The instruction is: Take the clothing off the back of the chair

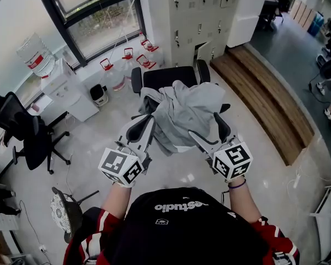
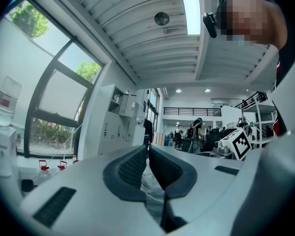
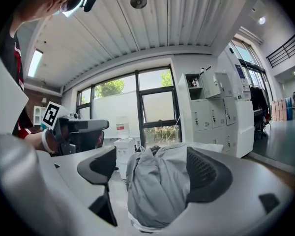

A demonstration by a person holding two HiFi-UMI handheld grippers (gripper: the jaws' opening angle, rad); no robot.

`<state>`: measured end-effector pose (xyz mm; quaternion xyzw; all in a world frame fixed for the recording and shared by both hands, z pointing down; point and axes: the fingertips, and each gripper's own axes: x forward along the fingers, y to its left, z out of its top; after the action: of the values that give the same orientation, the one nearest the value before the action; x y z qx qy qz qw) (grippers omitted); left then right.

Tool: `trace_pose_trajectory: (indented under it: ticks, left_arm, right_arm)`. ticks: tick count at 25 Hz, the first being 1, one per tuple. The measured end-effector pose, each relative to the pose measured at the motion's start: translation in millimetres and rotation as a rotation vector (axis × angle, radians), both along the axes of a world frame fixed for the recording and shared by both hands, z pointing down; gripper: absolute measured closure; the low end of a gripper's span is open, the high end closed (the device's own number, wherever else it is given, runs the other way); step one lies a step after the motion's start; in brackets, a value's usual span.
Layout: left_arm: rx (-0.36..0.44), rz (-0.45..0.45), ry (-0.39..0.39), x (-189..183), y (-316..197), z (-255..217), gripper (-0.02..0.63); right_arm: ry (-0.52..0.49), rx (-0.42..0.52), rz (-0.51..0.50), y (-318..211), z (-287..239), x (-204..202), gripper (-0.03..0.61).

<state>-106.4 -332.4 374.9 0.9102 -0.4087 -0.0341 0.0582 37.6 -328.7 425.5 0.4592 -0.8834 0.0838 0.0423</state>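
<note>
Clothing: grey top (image 1: 182, 112) bunched over the black chair (image 1: 168, 76), not yet lifted clear, I'd judge.
Left gripper (image 1: 142, 128): fingers pinched on a fold of the cloth.
Right gripper (image 1: 211, 130): fingers wide, cloth between them, ungripped.
Remaining: close the right fingers, then lift the top away.
Around: lockers (image 1: 198, 15), water dispenser (image 1: 60, 84), another chair (image 1: 27, 134); none looks to be in the way.

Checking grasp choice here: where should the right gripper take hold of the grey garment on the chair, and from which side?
Probably the bunched near-right fold of the grey garment, coming level from the person's side. The cloth heaps thick there, between the jaws of the open right gripper, and the left gripper is shut on the near-left edge, so both could lift it off the chair evenly.
</note>
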Motion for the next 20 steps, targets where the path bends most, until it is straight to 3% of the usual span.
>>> trace_pose_trajectory:
  ticks: [14,20]
  left_arm:
    - [-0.055,-0.016,-0.016,-27,-35,33,0.577]
    - [-0.069,-0.033,-0.017,-42,-47,37,0.577]
  right_arm:
    - [0.050,-0.112,0.021,-89,68,-18,0.078]
    - [0.130,-0.144,-0.017,-101,86,-46,0.058]
